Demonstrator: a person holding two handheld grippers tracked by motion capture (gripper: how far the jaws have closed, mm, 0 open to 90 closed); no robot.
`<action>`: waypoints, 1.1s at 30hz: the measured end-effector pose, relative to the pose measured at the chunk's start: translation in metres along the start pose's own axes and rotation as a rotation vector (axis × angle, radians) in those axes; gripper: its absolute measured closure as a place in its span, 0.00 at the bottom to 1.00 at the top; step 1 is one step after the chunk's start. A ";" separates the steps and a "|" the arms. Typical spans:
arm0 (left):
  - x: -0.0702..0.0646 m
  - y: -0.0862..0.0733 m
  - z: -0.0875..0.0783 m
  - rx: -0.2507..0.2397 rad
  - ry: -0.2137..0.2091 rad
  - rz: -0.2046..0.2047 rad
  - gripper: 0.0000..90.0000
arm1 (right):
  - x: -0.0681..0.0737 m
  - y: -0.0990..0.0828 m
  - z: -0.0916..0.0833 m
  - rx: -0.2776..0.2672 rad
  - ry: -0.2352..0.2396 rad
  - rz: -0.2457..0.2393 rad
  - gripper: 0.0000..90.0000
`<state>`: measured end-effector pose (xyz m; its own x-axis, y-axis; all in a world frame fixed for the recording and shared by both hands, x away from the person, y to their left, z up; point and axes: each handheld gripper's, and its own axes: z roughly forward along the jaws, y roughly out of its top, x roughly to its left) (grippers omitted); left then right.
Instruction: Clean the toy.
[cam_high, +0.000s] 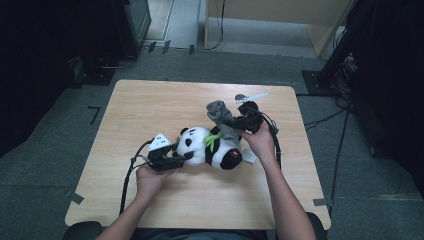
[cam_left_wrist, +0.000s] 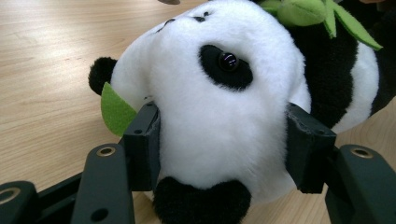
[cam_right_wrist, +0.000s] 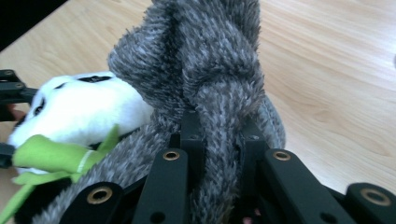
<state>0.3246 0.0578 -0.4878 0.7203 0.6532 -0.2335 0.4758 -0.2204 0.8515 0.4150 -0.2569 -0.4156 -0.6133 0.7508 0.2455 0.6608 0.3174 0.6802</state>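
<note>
- Panda plush (cam_high: 210, 146) lies on its side mid-surface, w/ a grey fuzzy scarf-type thing (cam_high: 220, 116) bunched at its neck/upper body and sticking up toward the far side.
- Left claw (cam_high: 186, 156) is clamped on the panda's head, pads pressing into the white fur on both sides, basically pinning it in place.
- Right claw (cam_right_wrist: 219, 140) is pinched tight on a strand of the grey scarf, right by the knot.
- Imo the step in hand is pulling the scarf around/off the panda while the head's pinned. Can't tell on vs off tbh.
- Next move prob needs a steady pull w/o dragging the plush across the wooden surface (cam_high: 150, 105).
- No readable writing or brand. There's a white tag (cam_high: 249, 156) at the panda's rear, too small to read.
</note>
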 end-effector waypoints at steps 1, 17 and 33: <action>0.000 0.000 0.000 0.001 0.000 0.001 0.43 | 0.000 0.000 -0.002 -0.002 -0.008 -0.002 0.88; 0.001 0.005 0.000 0.008 0.001 -0.031 0.43 | 0.045 0.006 -0.055 -0.134 0.088 -0.085 0.88; 0.005 0.009 0.002 0.029 -0.015 -0.056 0.43 | 0.097 -0.023 -0.006 0.054 0.140 -0.392 0.88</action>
<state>0.3332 0.0575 -0.4821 0.6993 0.6546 -0.2874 0.5300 -0.2049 0.8229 0.3373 -0.1948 -0.4031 -0.8734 0.4820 0.0693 0.3850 0.5962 0.7045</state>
